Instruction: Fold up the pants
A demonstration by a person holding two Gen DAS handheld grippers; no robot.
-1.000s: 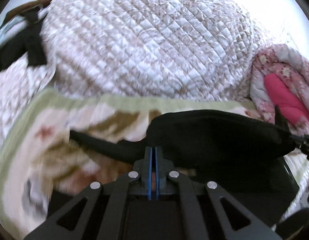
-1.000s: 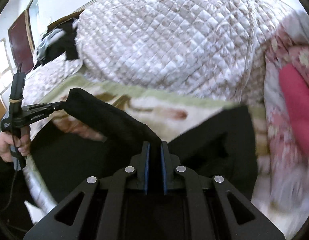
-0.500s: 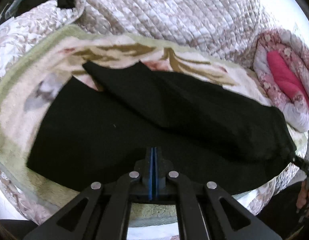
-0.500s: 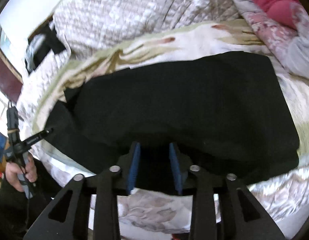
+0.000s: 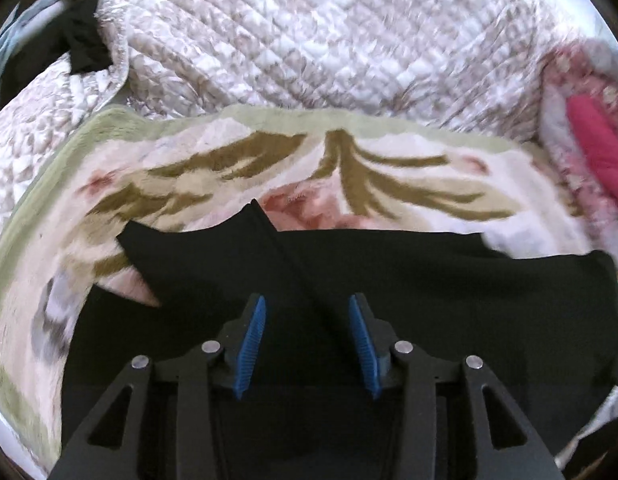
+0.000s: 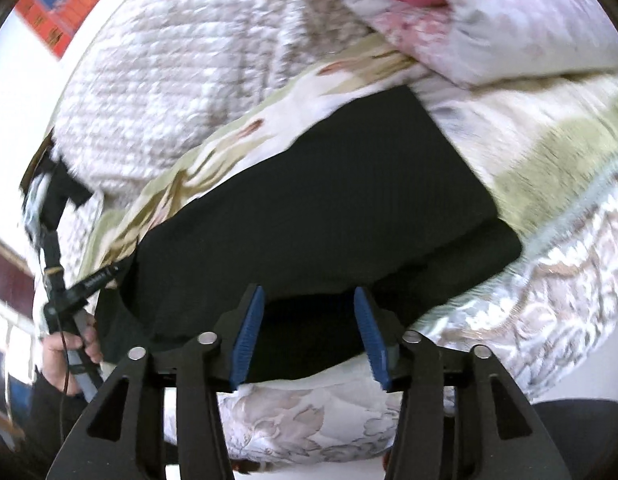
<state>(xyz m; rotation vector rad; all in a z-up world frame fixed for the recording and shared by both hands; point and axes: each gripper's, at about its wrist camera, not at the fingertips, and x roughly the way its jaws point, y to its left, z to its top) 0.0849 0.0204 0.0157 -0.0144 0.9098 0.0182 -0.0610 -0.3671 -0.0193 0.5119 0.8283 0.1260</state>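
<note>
The black pants [image 5: 429, 280] lie folded over on themselves on a floral blanket [image 5: 349, 168], with a pointed corner sticking out at the upper left. My left gripper [image 5: 307, 300] hovers low over the near part of the pants. Its jaws are opening, and the cloth lies under the gap with neither blue pad pressing on it. In the right wrist view the pants [image 6: 329, 208] fill the middle. My right gripper [image 6: 309, 290] is at their near edge, its jaws opening too, free of the cloth. The left gripper [image 6: 109, 274] shows at the pants' left end, held by a hand [image 6: 69, 348].
A quilted white and beige bedspread [image 5: 309, 40] rises behind the blanket. A pink floral duvet [image 5: 589, 140] is bunched at the right. Dark clothing [image 5: 81, 40] lies at the far left. The bed's patterned edge [image 6: 309, 412] drops away under my right gripper.
Both grippers went from shut on the black cloth to apart, letting it go. The lifted layer now lies flat on the layer below. Both hands came down lower and the right one rolled.
</note>
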